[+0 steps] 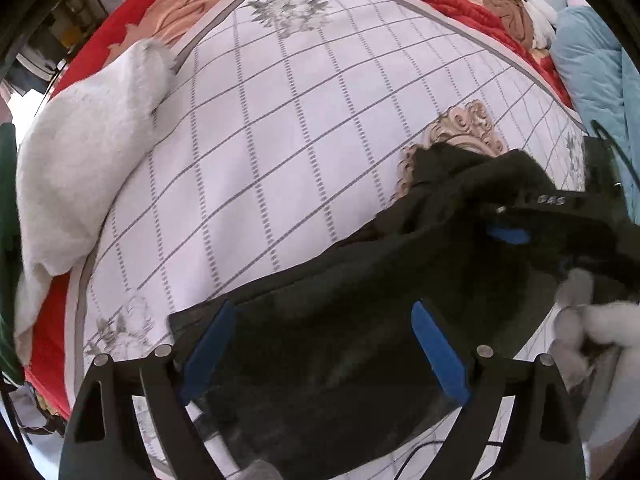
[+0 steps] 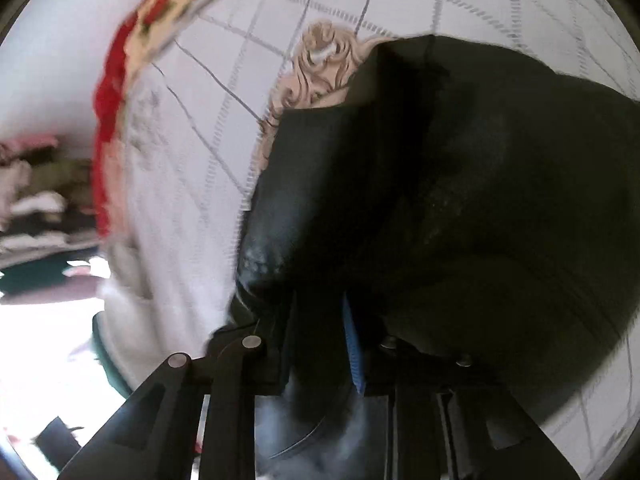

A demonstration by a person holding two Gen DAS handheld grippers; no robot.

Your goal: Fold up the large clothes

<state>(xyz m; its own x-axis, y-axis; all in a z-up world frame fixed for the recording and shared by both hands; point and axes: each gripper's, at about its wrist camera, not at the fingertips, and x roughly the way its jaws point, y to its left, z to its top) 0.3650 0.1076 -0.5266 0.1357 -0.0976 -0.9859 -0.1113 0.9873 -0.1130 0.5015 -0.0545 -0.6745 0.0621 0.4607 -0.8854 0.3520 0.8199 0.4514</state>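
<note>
A black garment point(image 1: 360, 320) lies on a white grid-patterned bed sheet point(image 1: 280, 140). My left gripper point(image 1: 324, 340) is open, its blue pads point(image 1: 208, 344) spread over the garment's near edge. My right gripper point(image 1: 508, 228) shows at the right of the left wrist view, shut on a raised fold of the garment. In the right wrist view the right gripper point(image 2: 340, 340) is closed, with the black garment point(image 2: 460, 200) pinched between its fingers and bulging over them. A blue pad point(image 2: 354, 352) shows against the cloth. The view is blurred by motion.
A white fluffy garment point(image 1: 88, 152) lies at the sheet's left edge on a red floral blanket point(image 1: 460, 4). A light blue quilt point(image 1: 592, 72) is at far right. My gloved hand point(image 1: 592, 344) is at lower right. A beige ornate motif point(image 2: 316, 68) marks the sheet.
</note>
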